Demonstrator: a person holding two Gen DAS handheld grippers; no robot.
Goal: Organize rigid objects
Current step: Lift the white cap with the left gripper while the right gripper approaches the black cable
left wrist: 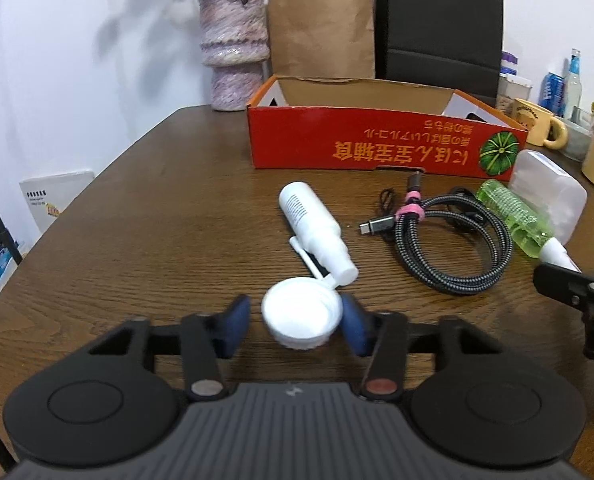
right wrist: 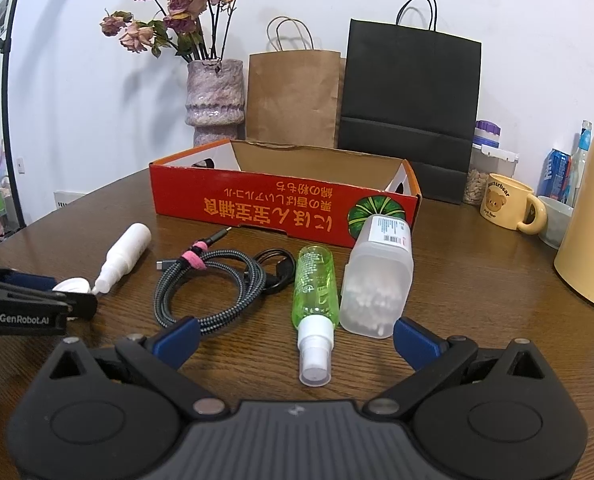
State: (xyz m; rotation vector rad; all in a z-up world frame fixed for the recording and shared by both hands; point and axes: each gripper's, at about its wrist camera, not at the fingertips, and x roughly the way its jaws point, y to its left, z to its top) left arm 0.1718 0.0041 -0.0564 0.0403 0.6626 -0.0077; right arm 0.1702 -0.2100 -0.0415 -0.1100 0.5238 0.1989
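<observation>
A round white cap (left wrist: 301, 317) lies on the wooden table (left wrist: 137, 240) between the blue pads of my left gripper (left wrist: 295, 309). The right pad touches it, while a sliver of table shows at the left pad. Just beyond lies a white spray bottle (left wrist: 313, 226), its nozzle end at the cap. My right gripper (right wrist: 297, 336) is open around the white pump end of a green spray bottle (right wrist: 315, 288), which lies flat with neither pad touching it. A frosted swab box (right wrist: 377, 280) lies beside it. An open red cardboard box (right wrist: 257, 208) stands behind.
A coiled braided cable (right wrist: 217, 280) lies between the two bottles. At the back stand a purple vase (right wrist: 213, 96), a brown bag (right wrist: 293, 96) and a black bag (right wrist: 409, 104). A yellow mug (right wrist: 505, 204), cans and a cream jug (right wrist: 593, 232) crowd the right.
</observation>
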